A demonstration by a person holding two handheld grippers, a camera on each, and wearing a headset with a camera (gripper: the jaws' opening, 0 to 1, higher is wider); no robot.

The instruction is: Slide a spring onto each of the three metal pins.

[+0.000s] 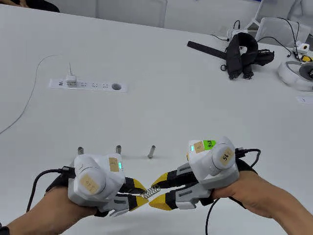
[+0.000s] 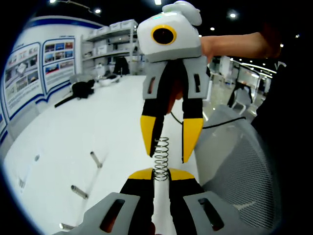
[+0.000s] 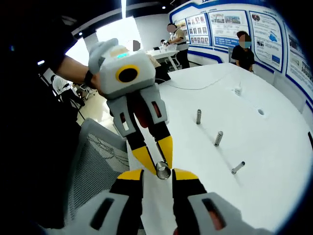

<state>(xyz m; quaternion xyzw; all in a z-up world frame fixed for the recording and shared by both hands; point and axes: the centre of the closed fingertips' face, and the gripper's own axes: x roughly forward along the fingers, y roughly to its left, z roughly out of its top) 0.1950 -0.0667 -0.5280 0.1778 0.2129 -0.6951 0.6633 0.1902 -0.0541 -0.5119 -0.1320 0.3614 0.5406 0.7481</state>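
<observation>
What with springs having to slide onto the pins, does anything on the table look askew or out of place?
The rightmost pin in the head view leans to one side, while the middle pin and the left pin stand upright. That tilt could make the held spring harder to slide on. Nothing else stands out.

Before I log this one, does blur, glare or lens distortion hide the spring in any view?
No. Head view: even light, soft shadows, spring small but sharp. Left gripper view: strong fisheye curving away from the centre, spring crisp in the middle. Right gripper view: a bright blown-out patch at the top, spring seen end-on yet clear, pins sharp.
</observation>
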